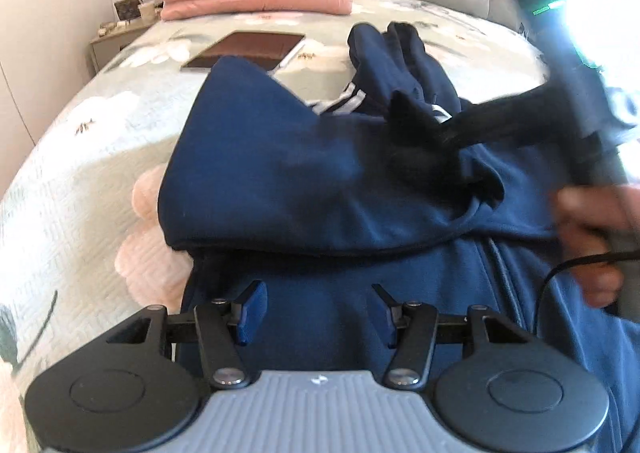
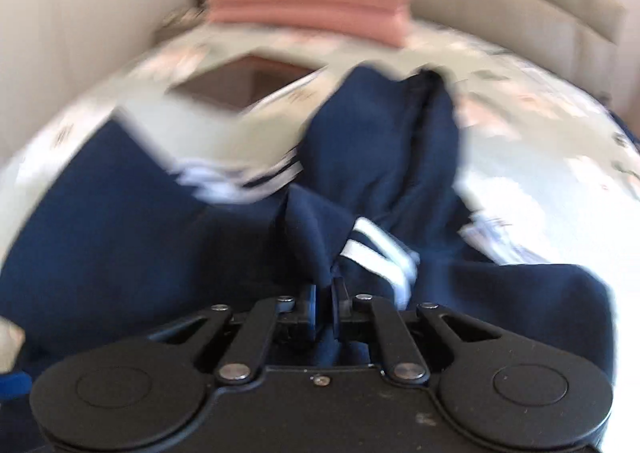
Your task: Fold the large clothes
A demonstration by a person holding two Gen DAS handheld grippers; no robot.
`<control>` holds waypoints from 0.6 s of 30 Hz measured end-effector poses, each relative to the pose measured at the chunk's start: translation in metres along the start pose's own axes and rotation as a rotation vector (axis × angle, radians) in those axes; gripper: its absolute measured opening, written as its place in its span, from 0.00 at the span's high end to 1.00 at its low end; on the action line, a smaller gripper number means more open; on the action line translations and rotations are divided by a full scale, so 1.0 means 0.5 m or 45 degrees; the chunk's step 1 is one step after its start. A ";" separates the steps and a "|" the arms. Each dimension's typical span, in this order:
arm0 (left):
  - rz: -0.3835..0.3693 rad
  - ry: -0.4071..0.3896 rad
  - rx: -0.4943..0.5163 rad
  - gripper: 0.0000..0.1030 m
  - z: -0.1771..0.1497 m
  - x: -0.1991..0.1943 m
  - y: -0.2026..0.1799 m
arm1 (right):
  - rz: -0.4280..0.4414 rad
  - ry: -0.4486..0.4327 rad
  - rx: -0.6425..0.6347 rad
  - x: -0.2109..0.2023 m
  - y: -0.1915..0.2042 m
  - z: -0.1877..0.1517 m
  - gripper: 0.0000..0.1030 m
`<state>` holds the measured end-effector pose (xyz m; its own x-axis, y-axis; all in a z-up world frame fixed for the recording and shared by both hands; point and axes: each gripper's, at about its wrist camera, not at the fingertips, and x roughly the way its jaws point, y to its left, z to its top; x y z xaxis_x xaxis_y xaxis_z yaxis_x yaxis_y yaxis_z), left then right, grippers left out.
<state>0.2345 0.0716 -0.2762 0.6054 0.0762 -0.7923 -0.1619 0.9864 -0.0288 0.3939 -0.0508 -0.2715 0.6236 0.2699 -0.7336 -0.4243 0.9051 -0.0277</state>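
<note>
Navy jacket lies on floral bedspread; left gripper spread above it, right gripper pinching a navy fold, right wrist view motion-blurred, tablet partly covered

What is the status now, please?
Left gripper open, empty, over navy blue fleece jacket. Right gripper shut on jacket fabric. Dark rectangular tablet beyond, partly covered.
</note>
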 end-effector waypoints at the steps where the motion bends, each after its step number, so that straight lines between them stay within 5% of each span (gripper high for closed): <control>1: 0.005 -0.023 0.003 0.44 0.006 -0.006 -0.001 | -0.025 -0.050 0.045 -0.030 -0.029 0.006 0.92; 5: -0.027 -0.124 -0.017 0.44 0.051 -0.018 -0.009 | -0.170 -0.192 0.298 -0.138 -0.179 0.008 0.94; 8: -0.049 -0.174 -0.021 0.44 0.091 -0.002 -0.020 | -0.349 -0.179 0.473 -0.169 -0.281 -0.037 0.94; 10: -0.039 -0.188 -0.002 0.44 0.114 0.022 -0.031 | -0.441 -0.109 0.541 -0.158 -0.338 -0.084 0.91; 12: -0.049 -0.176 0.001 0.44 0.132 0.049 -0.037 | -0.452 0.098 0.571 -0.109 -0.393 -0.128 0.88; 14: -0.040 -0.152 -0.006 0.44 0.146 0.075 -0.038 | -0.437 0.208 0.674 -0.096 -0.440 -0.166 0.74; 18: -0.044 -0.146 -0.006 0.45 0.171 0.102 -0.042 | -0.490 0.007 0.661 -0.160 -0.454 -0.169 0.72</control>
<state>0.3352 0.0674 -0.2637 0.6959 0.0589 -0.7157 -0.1428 0.9881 -0.0576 0.3849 -0.3058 -0.2640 0.6638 -0.1060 -0.7403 0.2024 0.9784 0.0413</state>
